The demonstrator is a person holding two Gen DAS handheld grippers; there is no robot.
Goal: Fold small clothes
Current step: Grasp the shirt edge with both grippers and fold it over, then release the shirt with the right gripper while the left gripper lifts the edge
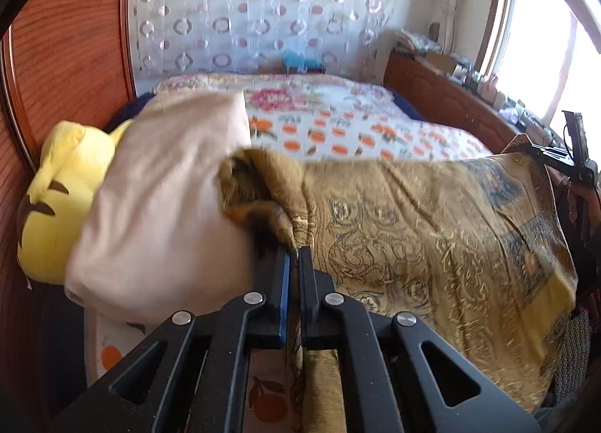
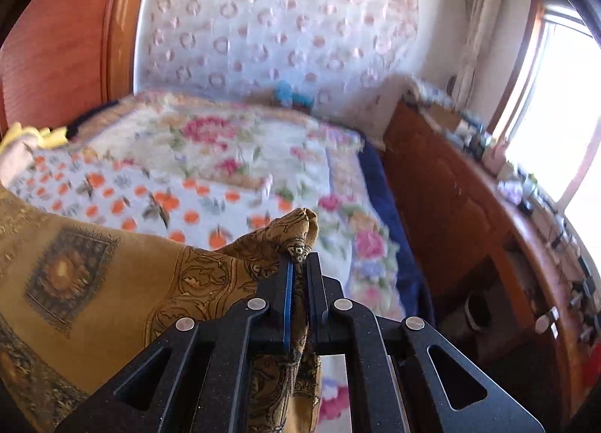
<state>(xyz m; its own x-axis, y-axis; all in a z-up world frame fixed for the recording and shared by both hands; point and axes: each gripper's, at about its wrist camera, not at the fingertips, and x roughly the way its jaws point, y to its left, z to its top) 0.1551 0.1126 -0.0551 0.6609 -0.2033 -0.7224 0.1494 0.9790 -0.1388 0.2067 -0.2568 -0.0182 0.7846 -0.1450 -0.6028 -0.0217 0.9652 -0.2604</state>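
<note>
A mustard-gold patterned cloth [image 1: 432, 230] with dark blue squares hangs stretched above the bed between both grippers. My left gripper [image 1: 296, 254] is shut on a bunched corner of it, folds spilling over the fingertips. In the right wrist view my right gripper [image 2: 299, 258] is shut on the opposite corner of the cloth [image 2: 112, 282], which drapes away to the left and hangs down under the jaws. The right gripper [image 1: 576, 155] also shows at the far right edge of the left wrist view, at the cloth's other end.
The bed [image 2: 210, 170] carries a floral and orange-dotted cover. A cream pillow [image 1: 161, 207] and a yellow plush toy [image 1: 60, 200] lie at its left against a wooden panel [image 1: 67, 57]. A cluttered wooden sideboard [image 2: 469, 207] runs along the right under a bright window [image 2: 556, 132].
</note>
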